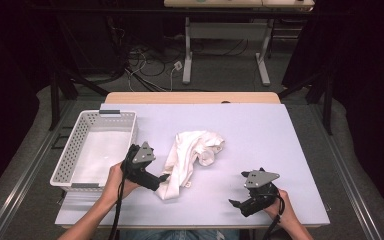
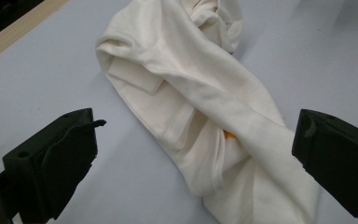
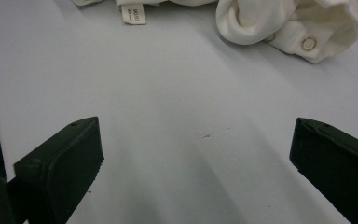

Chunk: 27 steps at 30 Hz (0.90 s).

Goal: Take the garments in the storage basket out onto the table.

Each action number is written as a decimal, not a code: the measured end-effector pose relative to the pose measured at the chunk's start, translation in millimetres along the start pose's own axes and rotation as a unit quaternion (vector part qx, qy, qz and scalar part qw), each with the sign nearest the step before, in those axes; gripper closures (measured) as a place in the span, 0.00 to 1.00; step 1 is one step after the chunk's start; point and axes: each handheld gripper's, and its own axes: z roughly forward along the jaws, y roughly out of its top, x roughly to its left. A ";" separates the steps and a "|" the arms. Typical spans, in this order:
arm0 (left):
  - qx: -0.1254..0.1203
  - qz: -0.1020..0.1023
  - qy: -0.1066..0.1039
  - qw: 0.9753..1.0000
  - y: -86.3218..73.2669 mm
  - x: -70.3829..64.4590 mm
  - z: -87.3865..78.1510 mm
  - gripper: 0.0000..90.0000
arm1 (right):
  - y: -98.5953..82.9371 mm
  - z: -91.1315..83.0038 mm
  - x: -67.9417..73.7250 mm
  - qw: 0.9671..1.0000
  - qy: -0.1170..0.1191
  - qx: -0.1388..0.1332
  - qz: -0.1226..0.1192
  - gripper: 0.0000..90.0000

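Left hand-held gripper (image 2: 193, 163) spread wide over white garment (image 2: 191, 102); right hand-held gripper (image 3: 196, 168) spread, garment well ahead.

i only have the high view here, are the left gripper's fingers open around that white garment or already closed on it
Observer: Open. In the left gripper view the left gripper has its fingers spread wide, with the white garment lying between them, not pinched.
Operator: and the right one, anything in it
Observer: Nothing. The right gripper is open over bare table, short of the garment.
Operator: any detail on the cloth i can't make out
Observer: The right gripper view shows a small sewn-in label at one edge and a snap button on a rolled cuff.
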 end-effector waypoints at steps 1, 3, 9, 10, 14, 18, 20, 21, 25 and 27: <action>-0.001 -0.003 0.001 1.000 -2.1 -1.3 -2.7 0.00 | -0.1 0.3 0.1 1.000 0.000 -0.002 0.000 0.02; -0.002 -0.005 0.002 1.000 -5.3 -2.6 -8.5 0.00 | 0.1 0.2 0.1 1.000 0.001 0.002 -0.001 0.02; -0.015 -0.013 0.010 1.000 -12.9 -7.3 -24.6 0.00 | 0.1 0.6 0.4 1.000 0.000 0.001 -0.001 0.02; -0.017 -0.013 0.012 1.000 -14.3 -7.5 -26.5 0.00 | 0.0 0.7 0.4 1.000 0.001 0.002 -0.001 0.02; -0.018 -0.016 0.016 1.000 -18.8 -8.3 -30.8 0.00 | 0.3 0.2 0.5 1.000 0.001 0.005 -0.002 0.02; -0.025 -0.024 0.021 0.999 -25.7 -10.5 -37.6 0.00 | 0.2 0.6 0.9 1.000 0.002 0.004 0.000 0.02; -0.030 -0.025 0.025 0.999 -28.4 -11.1 -39.9 0.00 | 0.3 0.3 1.0 1.000 0.001 0.006 0.000 0.02; -0.029 -0.027 0.026 0.999 -29.5 -11.9 -41.3 0.00 | 0.4 0.4 1.0 1.000 0.001 0.006 0.000 0.02; -0.035 -0.032 0.031 0.998 -34.7 -14.0 -45.7 0.00 | 0.2 0.5 0.9 1.000 0.002 0.005 0.000 0.02; -0.038 -0.036 0.032 0.998 -37.8 -15.2 -48.6 0.00 | 0.3 0.4 1.0 1.000 0.001 0.006 0.000 0.02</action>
